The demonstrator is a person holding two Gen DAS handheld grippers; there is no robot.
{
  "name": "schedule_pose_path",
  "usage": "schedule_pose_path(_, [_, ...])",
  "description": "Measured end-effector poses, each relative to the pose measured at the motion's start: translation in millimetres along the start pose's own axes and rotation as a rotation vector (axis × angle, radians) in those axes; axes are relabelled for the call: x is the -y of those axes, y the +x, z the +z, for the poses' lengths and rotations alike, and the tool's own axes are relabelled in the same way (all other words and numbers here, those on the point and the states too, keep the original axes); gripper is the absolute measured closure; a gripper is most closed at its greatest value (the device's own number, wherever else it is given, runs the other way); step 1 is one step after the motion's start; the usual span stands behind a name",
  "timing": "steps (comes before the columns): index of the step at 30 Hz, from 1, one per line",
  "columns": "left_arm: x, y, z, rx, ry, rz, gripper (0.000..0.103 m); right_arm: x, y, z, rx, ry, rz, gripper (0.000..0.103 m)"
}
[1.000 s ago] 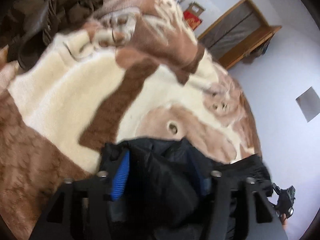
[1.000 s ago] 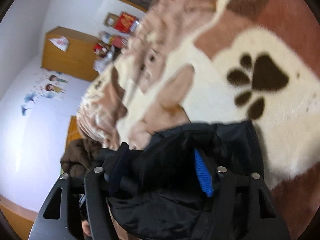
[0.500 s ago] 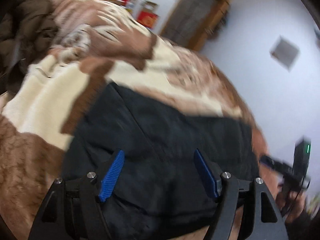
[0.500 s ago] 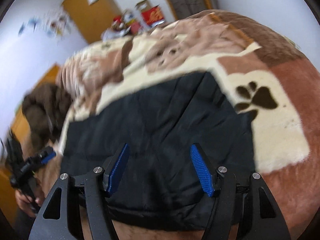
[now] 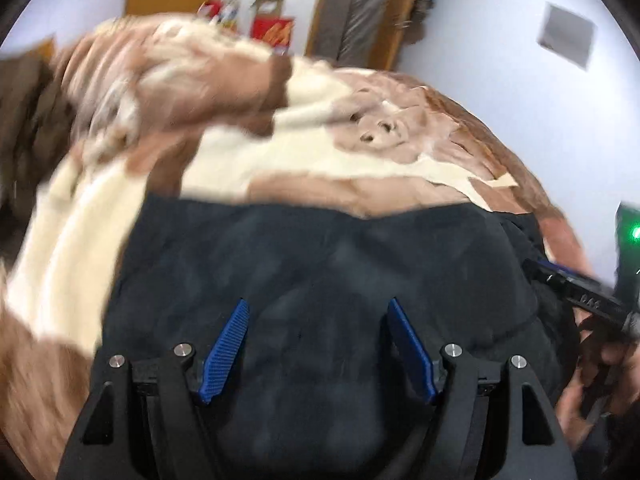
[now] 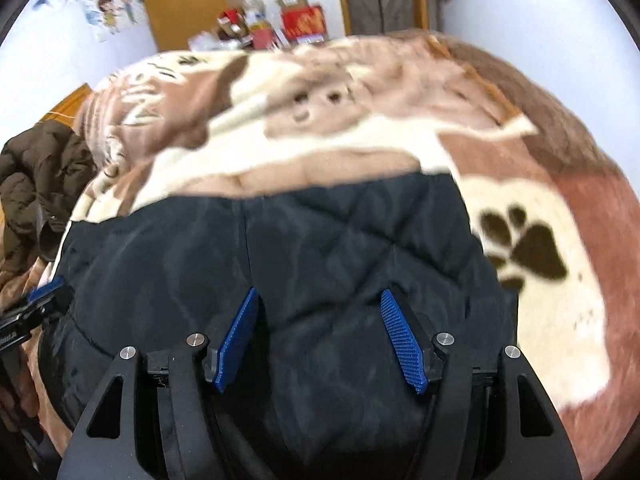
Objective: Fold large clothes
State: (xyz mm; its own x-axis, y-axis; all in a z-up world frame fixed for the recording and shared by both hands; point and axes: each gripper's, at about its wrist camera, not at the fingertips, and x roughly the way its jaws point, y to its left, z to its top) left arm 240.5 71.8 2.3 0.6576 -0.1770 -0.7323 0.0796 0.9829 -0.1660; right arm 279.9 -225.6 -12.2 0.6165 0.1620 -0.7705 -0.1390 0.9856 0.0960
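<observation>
A black quilted jacket (image 6: 320,240) lies spread out on the near part of the bed, on top of a plush blanket (image 6: 520,184) patterned in cream, tan and brown, with a dark paw print (image 6: 528,244) just off the jacket's right edge. The left claw (image 5: 318,320) hangs over the jacket's near left portion, its blue ribbed fingers (image 5: 226,348) standing wide apart with only the dark cloth lying below them, nothing pinched. Its jaws have just been opening a little further, and no cloth is caught between them. The right claw (image 6: 320,316) hovers over the jacket's right half in the same way, blue fingers (image 6: 402,340) spread and free of the fabric, which lies flat under them with its diamond stitching showing. In the left claw's view the other handheld tool (image 5: 576,300) shows at the right edge, with a hand (image 5: 592,380) around it and a green light above. A brown puffy coat (image 6: 36,176) is bunched up at the far left of the bed, well apart from the black jacket. Beyond the bed stand red boxes (image 6: 302,22), a wooden door (image 6: 184,0) and a wall with cartoon stickers (image 6: 108,8).
</observation>
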Motion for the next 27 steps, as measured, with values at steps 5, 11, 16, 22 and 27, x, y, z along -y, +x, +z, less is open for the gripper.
schedule_pose_path(5, [-9, 70, 18, -0.058, 0.022, 0.108, 0.027, 30, 55, 10, -0.074, 0.024, -0.075, 0.04])
schedule_pose_path(11, [-19, 100, 11, -0.015, -0.02, 0.104, 0.027, 51, 87, 0, -0.057, 0.113, -0.058, 0.04])
schedule_pose_path(16, [-19, 109, 7, 0.0, -0.025, 0.111, 0.027, 51, 96, 0, -0.06, 0.109, -0.076, 0.04])
schedule_pose_path(22, [-16, 93, 16, -0.047, -0.004, 0.13, 0.028, 37, 58, 4, -0.043, 0.119, -0.148, 0.04])
schedule_pose_path(27, [-23, 33, 11, 0.043, -0.026, 0.098, 0.028, -3, -1, -21, 0.084, 0.062, -0.078, 0.04])
